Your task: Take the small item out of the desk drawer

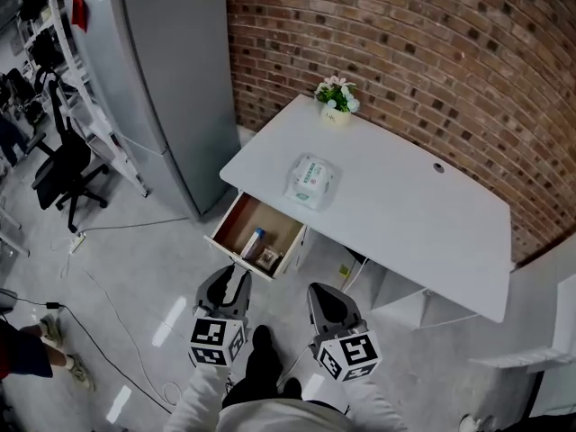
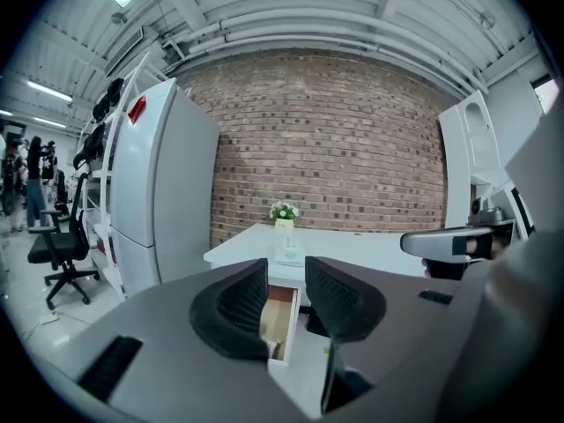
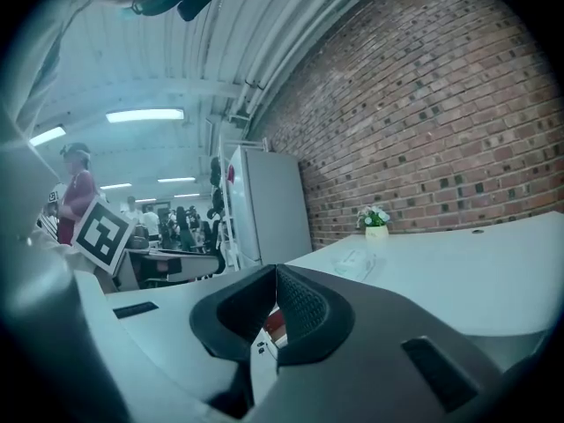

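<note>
The white desk's (image 1: 405, 214) wooden drawer (image 1: 227, 220) stands pulled out at its front left corner. Inside lie a small white-and-blue bottle (image 1: 253, 242) and a dark packet (image 1: 267, 259). My left gripper (image 1: 236, 282) hovers just in front of the drawer, open, with nothing between its pads. In the left gripper view the drawer (image 2: 282, 320) shows through the gap of the left gripper (image 2: 286, 293). My right gripper (image 1: 322, 297) hangs to the right of the drawer, below the desk edge. In its own view the right gripper (image 3: 275, 280) has its pads touching, holding nothing.
A tissue pack (image 1: 310, 180) lies on the desk above the drawer, and a potted flower (image 1: 336, 97) stands at the far corner by the brick wall. A tall grey cabinet (image 1: 171, 79) is left of the desk. An office chair (image 1: 63, 174) and floor cables (image 1: 99, 340) are further left.
</note>
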The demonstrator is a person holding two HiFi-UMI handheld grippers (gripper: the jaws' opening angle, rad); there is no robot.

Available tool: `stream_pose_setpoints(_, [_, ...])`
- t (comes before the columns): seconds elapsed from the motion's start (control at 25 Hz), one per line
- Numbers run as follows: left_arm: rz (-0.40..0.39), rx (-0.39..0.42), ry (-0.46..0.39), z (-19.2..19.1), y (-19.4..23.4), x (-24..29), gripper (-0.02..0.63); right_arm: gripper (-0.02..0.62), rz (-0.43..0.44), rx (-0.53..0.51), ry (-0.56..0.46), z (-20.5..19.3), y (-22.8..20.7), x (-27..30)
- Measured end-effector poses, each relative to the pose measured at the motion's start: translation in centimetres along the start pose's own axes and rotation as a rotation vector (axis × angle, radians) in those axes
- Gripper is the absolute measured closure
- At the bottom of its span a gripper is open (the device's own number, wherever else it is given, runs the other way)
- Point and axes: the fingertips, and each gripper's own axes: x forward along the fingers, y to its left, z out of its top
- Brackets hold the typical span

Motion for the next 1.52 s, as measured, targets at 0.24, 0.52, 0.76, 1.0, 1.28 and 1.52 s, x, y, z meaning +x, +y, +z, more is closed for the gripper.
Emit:
stream_pose_setpoints(0.24, [-0.030,-0.009,0.025,0.0,4.2,4.9,0.451,0.568,-0.021,0.004,0.032,0.1,-0.9,5.9])
stream_pose_setpoints(0.52, [-0.065,-0.015,0.054,-0.5,8.0,9.5,0.439,0.568,-0.045,-0.001,0.051,0.2,-1.3,11.6])
stream_pose_setpoints(0.76, [-0.093,-0.023,0.079,-1.4,9.7,11.7,0.425,0.568,-0.064,-0.012,0.060,0.4,-1.3,14.1])
stream_pose_setpoints(1.0, [-0.123,-0.015,0.118,-2.8,10.1,13.6,0.417,0.568,-0.093,-0.030,0.067,0.4,-2.4,15.3])
stream_pose_setpoints(1.28, [-0.148,-0.008,0.182,-5.0,10.0,16.4,0.411,0.568,-0.118,-0.035,0.049,0.9,-4.7,16.9])
stream_pose_setpoints(1.52, [-0.171,0.018,0.254,-7.0,9.5,19.6,0.400,0.568,-0.121,-0.047,0.042,1.7,-7.0,18.4])
